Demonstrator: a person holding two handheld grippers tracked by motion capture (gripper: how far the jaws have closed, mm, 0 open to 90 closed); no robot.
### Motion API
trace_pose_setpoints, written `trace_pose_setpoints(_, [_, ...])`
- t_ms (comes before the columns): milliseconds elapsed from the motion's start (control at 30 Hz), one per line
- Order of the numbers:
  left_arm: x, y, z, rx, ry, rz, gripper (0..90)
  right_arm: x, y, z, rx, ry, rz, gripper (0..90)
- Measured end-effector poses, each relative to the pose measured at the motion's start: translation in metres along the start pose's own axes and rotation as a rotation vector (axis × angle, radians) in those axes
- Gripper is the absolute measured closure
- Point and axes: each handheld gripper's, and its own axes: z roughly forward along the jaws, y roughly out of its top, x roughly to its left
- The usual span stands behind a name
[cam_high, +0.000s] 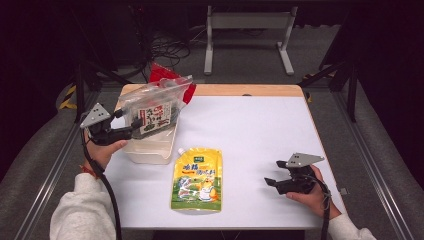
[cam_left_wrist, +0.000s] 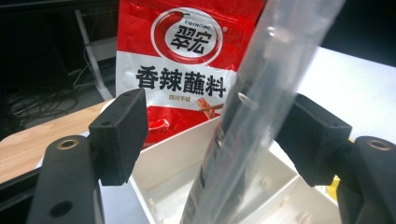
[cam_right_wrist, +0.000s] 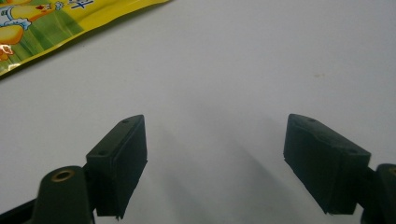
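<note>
Tabletop: white sheet over a wooden board, whose bare wood shows as a strip along the far edge.
Landmark: white plastic box, open on top, standing at the left part of the white sheet; the left gripper view shows dividers inside it.
Clear bag: transparent zip bag with a dark printed packet inside, propped in the white box and leaning over its far end; in the left gripper view it rises as a clear strip between the jaws.
Left gripper: held level at the left side of the white box, jaws spread; the clear bag passes between them, close against the right-hand pad and apart from the left-hand pad. Whether that right-hand pad touches the bag cannot be told.
Red packet: red and white sachet with printed characters, standing behind the far end of the white box, partly hidden by the clear bag in the high view.
Yellow pouch: flat on the white sheet just right of the white box, spout toward the far side.
Right gripper: well to the right of the white box, past the yellow pouch, low over the white sheet; jaws spread, bare sheet between them.
Room: dark; grey floor, cables and a grey metal stand beyond the white box and table; metal rails along both sides.
</note>
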Motion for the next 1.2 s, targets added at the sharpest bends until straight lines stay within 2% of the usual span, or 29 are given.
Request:
trace_pose_setpoints(233, [-0.010,-0.004,-0.003,0.015,0.037,0.008,24.7,0.003,0.004,0.005,0.004,0.010,-0.013,21.8])
trace_pose_setpoints(367, [-0.015,-0.007,-0.008,0.020,0.035,0.013,24.3,0.003,0.005,0.007,0.003,0.015,-0.016,21.9])
trace_pose_setpoints(433, [-0.020,-0.009,-0.012,0.030,0.043,0.029,24.0,0.003,0.006,0.007,0.001,0.012,-0.015,22.1])
trace_pose_setpoints(533, [-0.030,-0.011,-0.021,0.029,0.055,0.048,21.5,0.003,0.010,0.009,-0.013,0.016,0.003,23.1])
trace_pose_setpoints(633, [-0.041,-0.010,-0.033,0.023,0.066,0.063,18.8,0.006,0.012,0.010,-0.016,0.017,-0.013,23.8])
trace_pose_setpoints(767, [-0.055,-0.011,-0.048,0.022,0.059,0.088,17.7,0.007,0.011,0.011,-0.005,0.014,-0.020,24.1])
trace_pose_setpoints(867, [-0.068,-0.015,-0.056,0.036,0.048,0.100,16.7,0.007,0.010,0.010,-0.002,0.008,-0.020,24.3])
trace_pose_setpoints(967, [-0.082,-0.021,-0.061,0.060,0.013,0.113,16.7,0.006,0.010,0.009,-0.006,0.008,-0.016,24.5])
trace_pose_setpoints(1033, [-0.092,-0.027,-0.062,0.077,-0.021,0.118,16.8,0.007,0.010,0.009,-0.009,0.008,-0.017,25.0])
trace_pose_setpoints(1200, [-0.118,-0.049,-0.051,0.150,-0.125,0.085,17.4,0.007,0.012,0.010,-0.008,0.012,-0.019,26.1])
